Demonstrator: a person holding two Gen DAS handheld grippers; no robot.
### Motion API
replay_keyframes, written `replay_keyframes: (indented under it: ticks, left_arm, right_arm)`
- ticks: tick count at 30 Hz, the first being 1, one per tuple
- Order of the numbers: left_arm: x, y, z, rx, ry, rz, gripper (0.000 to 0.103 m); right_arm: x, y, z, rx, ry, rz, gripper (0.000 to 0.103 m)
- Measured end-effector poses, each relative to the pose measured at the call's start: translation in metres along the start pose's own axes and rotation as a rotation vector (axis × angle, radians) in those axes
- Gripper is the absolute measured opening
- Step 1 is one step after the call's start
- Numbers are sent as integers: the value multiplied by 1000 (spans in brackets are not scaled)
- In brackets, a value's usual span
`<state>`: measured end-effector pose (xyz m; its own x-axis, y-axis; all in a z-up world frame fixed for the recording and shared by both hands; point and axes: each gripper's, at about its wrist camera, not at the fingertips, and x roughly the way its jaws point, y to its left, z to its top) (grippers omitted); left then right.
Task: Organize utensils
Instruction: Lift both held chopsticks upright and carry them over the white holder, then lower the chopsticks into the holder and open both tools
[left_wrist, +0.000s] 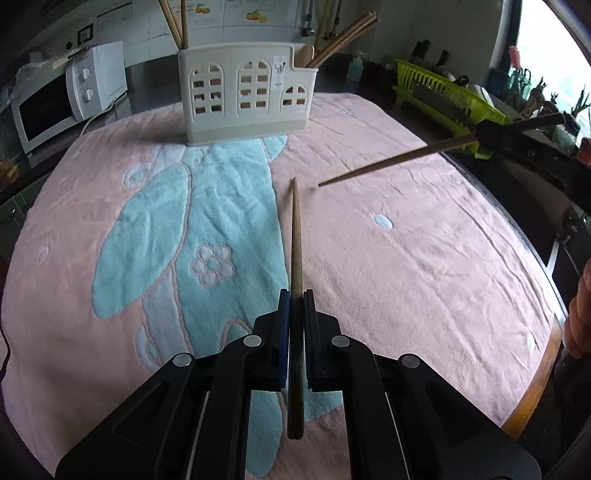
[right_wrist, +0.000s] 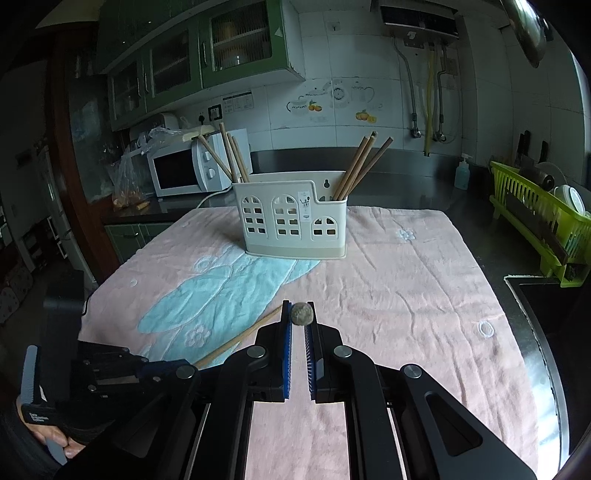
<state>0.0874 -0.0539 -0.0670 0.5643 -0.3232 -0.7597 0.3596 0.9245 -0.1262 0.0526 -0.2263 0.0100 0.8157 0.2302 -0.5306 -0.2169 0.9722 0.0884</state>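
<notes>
Currently, the left gripper (left_wrist: 295, 295) is clamping a long brown wooden chopstick (left_wrist: 295, 236) over the pink-and-blue terry towel (left_wrist: 406, 258). Meanwhile the right gripper (right_wrist: 298, 306) is gripping a second wooden chopstick (left_wrist: 391, 162) end-on. A cream plastic utensil holder (right_wrist: 291, 221) with arched cut-outs is standing upright at the towel's far edge, holding chopsticks at both ends.

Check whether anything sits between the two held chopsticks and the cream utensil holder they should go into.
Nothing visible does. The left gripper and right gripper each clamp one chopstick, and only bare pink towel lies between them and the utensil holder, whose end compartments already hold chopsticks.
</notes>
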Motion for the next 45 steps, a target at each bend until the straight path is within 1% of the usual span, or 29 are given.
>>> replay_keyframes:
  ticks: [4, 7, 11, 16, 20, 23, 26, 29, 32, 35, 37, 40, 45]
  left_arm:
    - [-22, 4, 18, 2, -75, 4, 6]
    - [-29, 4, 28, 2, -110, 8, 6]
    - [-35, 2, 44, 12, -148, 6, 6]
    - [-40, 5, 72, 19, -181, 7, 6]
    - [-48, 8, 99, 25, -212, 7, 6]
    - [-56, 12, 121, 27, -237, 16, 6]
    - [-69, 17, 149, 22, -280, 23, 6]
    - [-83, 21, 175, 29, -330, 46, 6]
    - [-96, 27, 205, 23, -390, 73, 6]
    - [-101, 33, 230, 11, -432, 98, 6]
    - [-97, 37, 245, 7, -440, 133, 6]
    - [-82, 42, 261, -2, -427, 165, 6]
    - [-55, 50, 274, -11, -379, 174, 6]
  right_arm:
    - [-1, 1, 10, -13, -15, 5, 7]
    - [1, 1, 18, -23, -14, 12, 7]
    - [5, 0, 34, -39, -8, 26, 7]
    - [7, -3, 65, -69, -15, 46, 7]
    - [7, -9, 95, -80, -12, 73, 7]
    - [6, -12, 118, -100, -26, 76, 7]
    - [5, -13, 142, -132, -39, 60, 7]
    - [6, -14, 164, -165, -56, 34, 7]
    - [14, -17, 180, -179, -47, 22, 7]
    - [26, -22, 193, -193, -29, -2, 7]
    - [38, -27, 199, -183, -6, -3, 7]
    - [53, -33, 203, -181, 18, -14, 7]
    - [78, -40, 206, -166, 66, 2, 7]
